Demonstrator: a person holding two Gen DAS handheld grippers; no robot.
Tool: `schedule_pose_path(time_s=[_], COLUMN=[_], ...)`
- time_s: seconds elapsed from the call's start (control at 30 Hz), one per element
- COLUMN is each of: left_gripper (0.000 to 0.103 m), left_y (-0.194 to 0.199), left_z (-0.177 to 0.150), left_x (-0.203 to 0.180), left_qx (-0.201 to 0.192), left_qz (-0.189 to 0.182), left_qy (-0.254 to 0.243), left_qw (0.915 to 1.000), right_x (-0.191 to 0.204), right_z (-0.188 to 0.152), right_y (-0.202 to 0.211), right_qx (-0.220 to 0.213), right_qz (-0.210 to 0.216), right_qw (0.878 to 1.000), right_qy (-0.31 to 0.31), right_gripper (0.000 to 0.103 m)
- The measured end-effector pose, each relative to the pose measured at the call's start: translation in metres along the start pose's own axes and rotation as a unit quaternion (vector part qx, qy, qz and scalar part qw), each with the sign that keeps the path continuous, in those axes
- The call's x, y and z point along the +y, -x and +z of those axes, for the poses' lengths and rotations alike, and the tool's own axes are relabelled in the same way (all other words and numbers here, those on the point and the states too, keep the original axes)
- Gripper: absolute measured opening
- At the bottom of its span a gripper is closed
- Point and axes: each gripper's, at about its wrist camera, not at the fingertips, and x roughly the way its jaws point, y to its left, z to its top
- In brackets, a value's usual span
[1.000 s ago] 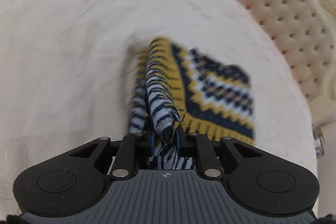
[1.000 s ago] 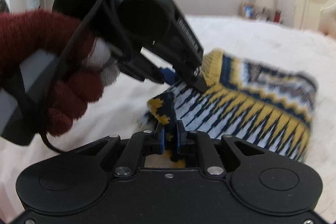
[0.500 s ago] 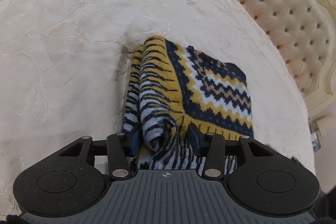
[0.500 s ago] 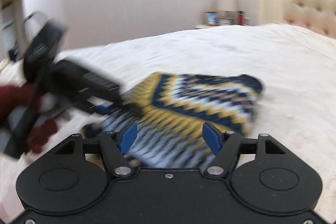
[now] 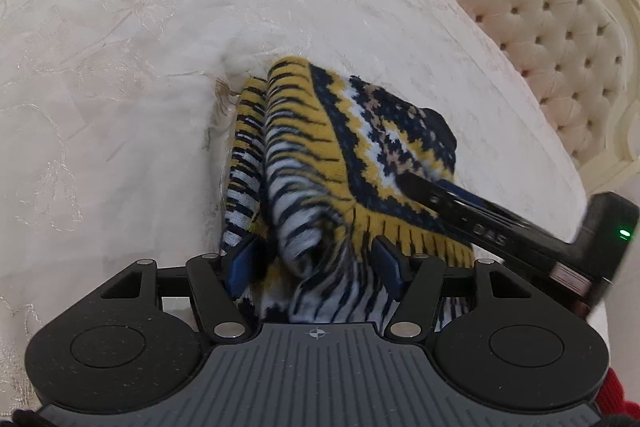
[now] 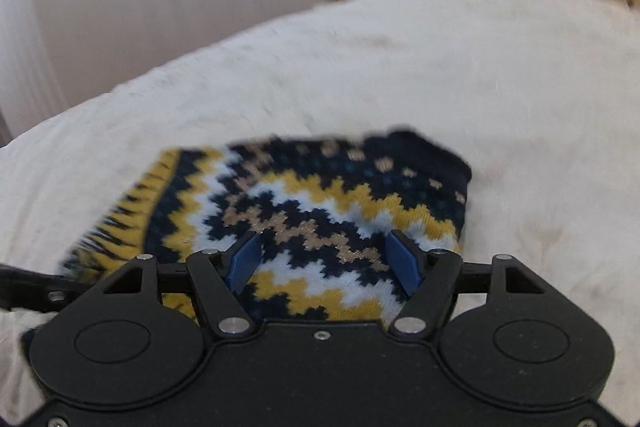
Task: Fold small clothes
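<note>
Knitted garment (image 5: 344, 163) folded on the bed (image 5: 120, 67); left gripper (image 5: 314, 269) jaws just opening around a loose fold, right gripper (image 6: 326, 263) jaws apart above it

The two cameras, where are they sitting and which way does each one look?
Left wrist view: sits on the left tongs, looks down at the folded knit on the bed toward the headboard; the right tongs' fingers reach in, open.
Right wrist view: sits on the right tongs, open over the knit, facing a far wall; the left tongs' tip shows at the left edge.
Both share the knit, bed and headboard.
</note>
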Motion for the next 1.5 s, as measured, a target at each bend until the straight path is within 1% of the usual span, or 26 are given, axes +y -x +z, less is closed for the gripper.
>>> schedule_pose_path(time_s=[0.2,0.27,0.3,0.33,0.37,0.4,0.43,0.53,0.63,0.73,0.87,0.97,1.0,1.03,1.07,1.1,1.13,1.17,1.2,1.33,1.43,1.5], left_gripper=[0.061,0.061,0.062,0.071,0.074,0.074,0.074,0.075,0.075,0.079,0.08,0.08,0.079,0.076,0.066,0.061,0.053,0.047,0.047,0.047,0.047,0.047], left_y=[0.002,0.005,0.007,0.009,0.011,0.012,0.012,0.005,-0.002,-0.013,-0.026,-0.033,-0.036,-0.038,-0.04,-0.042,-0.043,-0.044,-0.044,-0.032,-0.019,-0.01], left_z=[0.002,0.001,0.001,0.001,0.0,0.0,0.0,-0.003,-0.007,-0.01,-0.015,-0.017,-0.018,-0.021,-0.022,-0.024,-0.024,-0.025,-0.027,-0.031,-0.043,-0.055], left_x=[-0.001,0.001,0.001,0.002,0.002,0.003,0.006,0.019,0.022,0.023,0.025,0.026,0.026,0.026,0.027,0.027,0.027,0.027,0.026,0.014,-0.004,-0.015], left_qx=[0.001,0.0,-0.002,-0.006,-0.01,-0.013,-0.011,0.017,0.043,0.064,0.074,0.078,0.081,0.083,0.087,0.094,0.098,0.102,0.104,0.109,0.127,0.14], left_qz=[0.002,0.006,0.013,0.026,0.041,0.052,0.052,0.014,-0.018,-0.059,-0.092,-0.121,-0.136,-0.15,-0.165,-0.179,-0.185,-0.186,-0.188,-0.198,-0.203,-0.205], left_qy=[-0.002,-0.002,-0.003,-0.006,-0.01,-0.012,-0.006,0.044,0.059,0.076,0.099,0.11,0.113,0.116,0.122,0.13,0.134,0.134,0.134,0.125,0.112,0.105], left_qw=[1.0,1.0,0.9999,0.9996,0.999,0.9985,0.9986,0.9988,0.9972,0.9933,0.9881,0.9835,0.981,0.9783,0.9748,0.9706,0.9687,0.968,0.9674,0.966,0.9644,0.9628], right_x=[-0.002,-0.007,-0.012,-0.017,-0.023,-0.029,-0.036,-0.057,-0.073,-0.084,-0.089,-0.087,-0.085,-0.084,-0.081,-0.079,-0.076,-0.074,-0.072,-0.056,-0.046,-0.042], right_z=[0.0,0.001,0.002,0.005,0.005,0.003,0.002,-0.005,-0.015,-0.026,-0.03,-0.03,-0.03,-0.03,-0.03,-0.03,-0.03,-0.03,-0.029,-0.022,-0.024,-0.031], right_y=[0.007,0.017,0.021,0.024,0.03,0.035,0.037,0.035,0.027,0.019,0.008,0.0,-0.001,-0.002,-0.003,-0.002,-0.001,0.003,0.009,0.042,0.075,0.1], right_qx=[-0.001,-0.015,-0.028,-0.041,-0.054,-0.063,-0.066,-0.043,-0.02,-0.01,-0.014,-0.009,-0.007,-0.003,0.004,0.011,0.019,0.023,0.021,0.029,0.043,0.057], right_qz=[0.011,0.017,0.016,0.015,0.012,0.009,0.008,0.019,0.045,0.085,0.122,0.146,0.155,0.163,0.167,0.164,0.156,0.153,0.151,0.13,0.123,0.113], right_qw=[1.0,1.0,0.999,0.998,0.997,0.995,0.994,0.99,0.984,0.973,0.961,0.956,0.954,0.952,0.952,0.953,0.955,0.955,0.956,0.965,0.969,0.971], right_qy=[-0.004,-0.017,-0.028,-0.039,-0.054,-0.071,-0.087,-0.133,-0.174,-0.214,-0.247,-0.255,-0.256,-0.258,-0.258,-0.256,-0.252,-0.252,-0.25,-0.224,-0.209,-0.204], right_gripper=[0.073,0.073,0.073,0.073,0.077,0.082,0.084,0.084,0.084,0.087,0.091,0.092,0.092,0.091,0.087,0.07,0.062,0.054,0.05,0.048,0.049,0.049])
